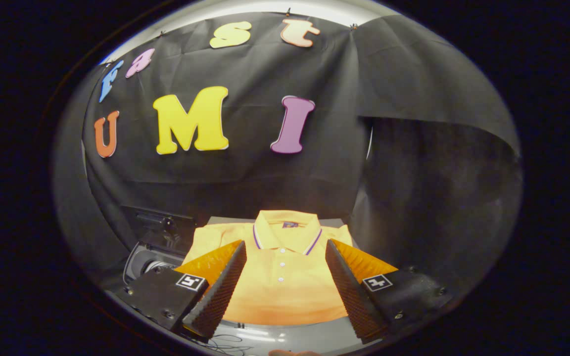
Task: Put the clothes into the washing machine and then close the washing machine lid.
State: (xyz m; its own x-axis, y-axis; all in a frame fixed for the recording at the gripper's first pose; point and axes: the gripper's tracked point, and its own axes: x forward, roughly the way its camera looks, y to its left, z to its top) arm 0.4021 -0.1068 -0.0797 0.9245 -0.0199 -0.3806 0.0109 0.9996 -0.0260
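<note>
The gripper (285,277) hangs above a folded orange polo shirt (280,291), its two fingers spread wide apart with nothing held between them. The left finger (220,291) sits at about eight o'clock from the shirt's button placket, and the right finger (349,291) at about four o'clock; both have ribbed black pads facing inward and orange outer sides, and each carries a small square marker on its black base. The shirt lies flat on a grey surface (275,338), front up, with its collar (285,232) at twelve o'clock, just beyond the fingertips, trimmed in white and purple stripes. A row of small white buttons (281,264) runs down the middle of the gap between the fingers. The shirt's body fills that gap, and its shoulders pass behind both fingers, so the fingers seem to straddle it; whether the tips touch the cloth cannot be told. Off at about nine o'clock from the left finger, just past the shirt's left shoulder, the washing machine (149,259) shows its round opening, with its dark lid (159,225) raised behind it at roughly ten o'clock.
</note>
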